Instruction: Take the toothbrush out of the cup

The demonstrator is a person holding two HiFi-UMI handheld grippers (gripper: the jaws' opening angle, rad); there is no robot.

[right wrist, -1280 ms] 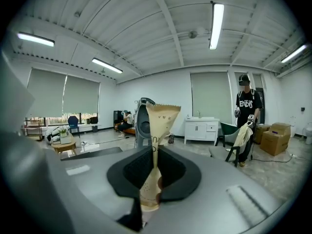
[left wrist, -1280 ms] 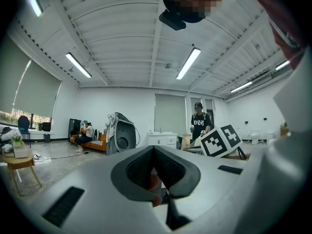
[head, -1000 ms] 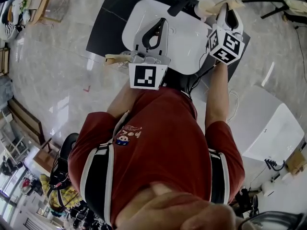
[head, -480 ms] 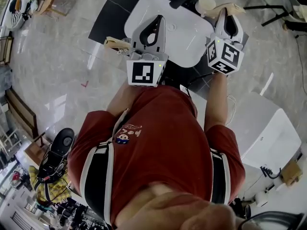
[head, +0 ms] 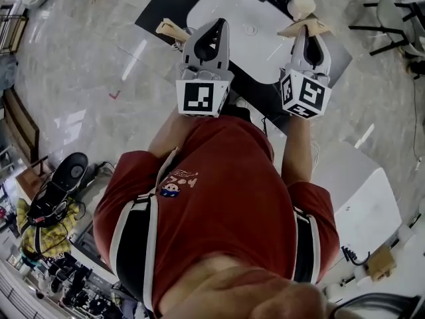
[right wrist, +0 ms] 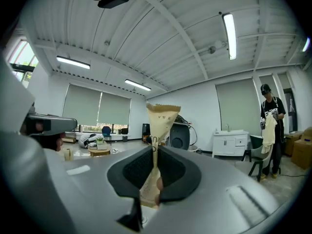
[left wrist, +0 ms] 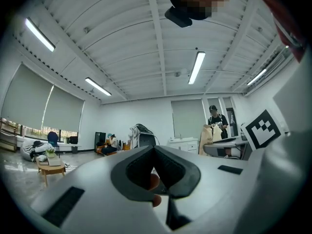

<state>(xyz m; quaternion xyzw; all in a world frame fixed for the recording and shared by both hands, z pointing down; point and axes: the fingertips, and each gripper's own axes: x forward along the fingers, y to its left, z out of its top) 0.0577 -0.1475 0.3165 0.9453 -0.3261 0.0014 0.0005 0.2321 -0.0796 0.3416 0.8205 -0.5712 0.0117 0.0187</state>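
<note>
While the right gripper (right wrist: 155, 149) is pinching a tan paper packet (right wrist: 163, 118) and the left gripper (left wrist: 154, 150) is sitting clenched on nothing visible, no toothbrush or cup is showing ahead of either - extraction is looking unstarted.

Clearance inventory, as I logged it:

- Bench (head: 255, 45): the white top lay bare between the two tools, giving an open lane straight ahead.
- Left tool (head: 219, 24): jaws were closed together and it bounded that lane on the left.
- Right tool (head: 305, 30): the jaw gap was taken up by a tan paper packet (right wrist: 161, 118) that stood up past the tips.
- Round cream object (head: 300, 5): it sat just beyond the right tool, near the bench's far corner.
- White cabinet (head: 355, 191): it stood close on my right.
- Chair (head: 392, 12): it was far off to the right.
- Floor (head: 86, 78): it lay open to the left.
</note>
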